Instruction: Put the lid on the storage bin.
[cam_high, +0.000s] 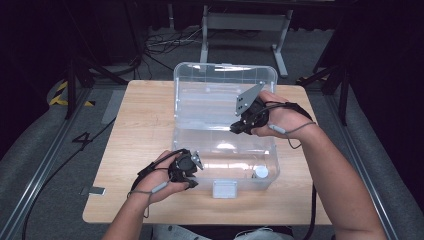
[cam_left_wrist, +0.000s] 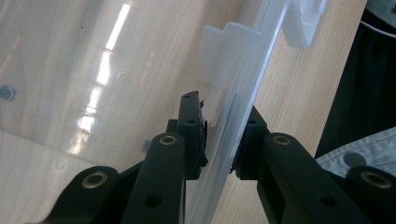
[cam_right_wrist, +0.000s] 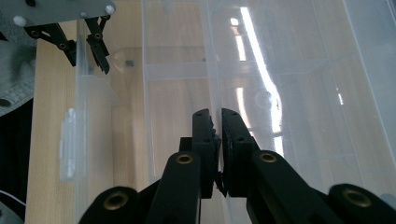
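Note:
A clear plastic box (cam_high: 176, 150) stands on the wooden table (cam_high: 140, 115), its lid (cam_high: 225, 75) raised behind it. My left gripper (cam_high: 196, 172) sits at the box's front left. In the left gripper view its jaws (cam_left_wrist: 220, 149) straddle the clear front wall (cam_left_wrist: 243, 93), and both pads lie against it. That gripper also appears far off in the right gripper view (cam_right_wrist: 88, 58). My right gripper (cam_high: 234, 128) is at the back of the box. Its jaws (cam_right_wrist: 217, 126) are nearly together on the thin clear rear edge (cam_right_wrist: 215, 70) where box and lid meet.
A white latch (cam_high: 224, 189) hangs on the front wall. A small white round thing (cam_high: 260, 172) lies in the box's front right corner. Cables and a metal frame (cam_high: 245, 22) are on the floor beyond the table. Bare wood lies left of the box.

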